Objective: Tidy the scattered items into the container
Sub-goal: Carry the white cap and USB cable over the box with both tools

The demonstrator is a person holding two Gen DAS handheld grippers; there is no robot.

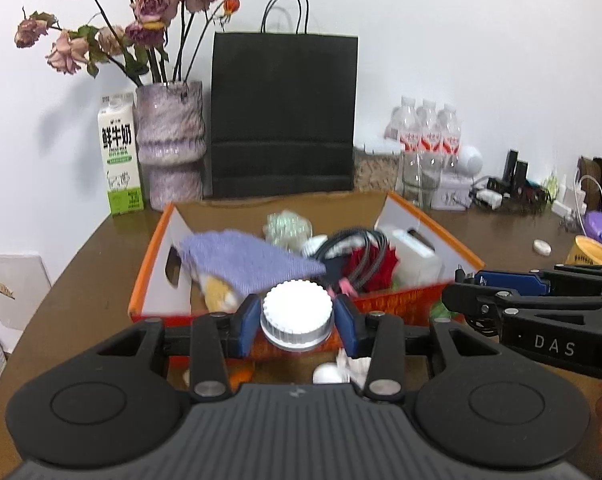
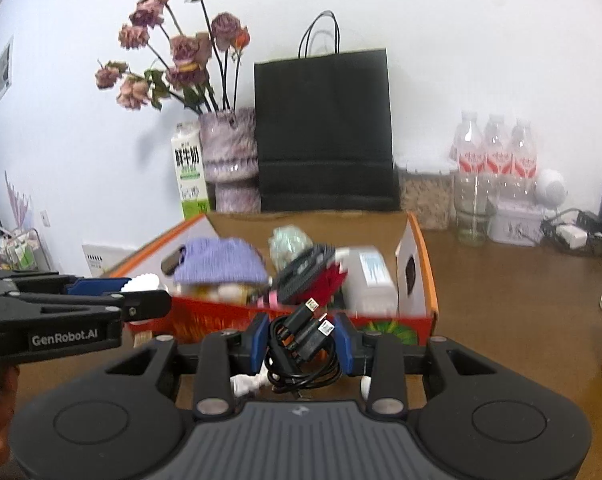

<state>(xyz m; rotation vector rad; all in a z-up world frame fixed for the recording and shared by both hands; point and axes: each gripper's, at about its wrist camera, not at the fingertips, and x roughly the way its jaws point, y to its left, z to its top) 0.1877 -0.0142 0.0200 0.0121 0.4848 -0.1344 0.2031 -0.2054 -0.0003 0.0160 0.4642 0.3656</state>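
My left gripper (image 1: 297, 318) is shut on a white ribbed round lid (image 1: 297, 308), held just in front of the orange-rimmed cardboard box (image 1: 151, 264). My right gripper (image 2: 301, 338) is shut on a coiled black USB cable (image 2: 303, 354), also just before the box (image 2: 428, 280). Each gripper shows from the side in the other's view: the right gripper (image 1: 463, 290) at the right edge, the left gripper (image 2: 151, 294) at the left edge. Inside the box lie a purple knitted cloth (image 1: 249, 260), a black cord, a red item and a white block (image 1: 415, 256).
Behind the box stand a black paper bag (image 1: 283, 120), a vase of dried roses (image 1: 169, 140), a milk carton (image 1: 121, 156) and water bottles (image 1: 429, 132). A small white disc (image 1: 542, 247) and a yellow cup (image 1: 591, 254) sit to the right. White scraps (image 1: 331, 374) lie under the grippers.
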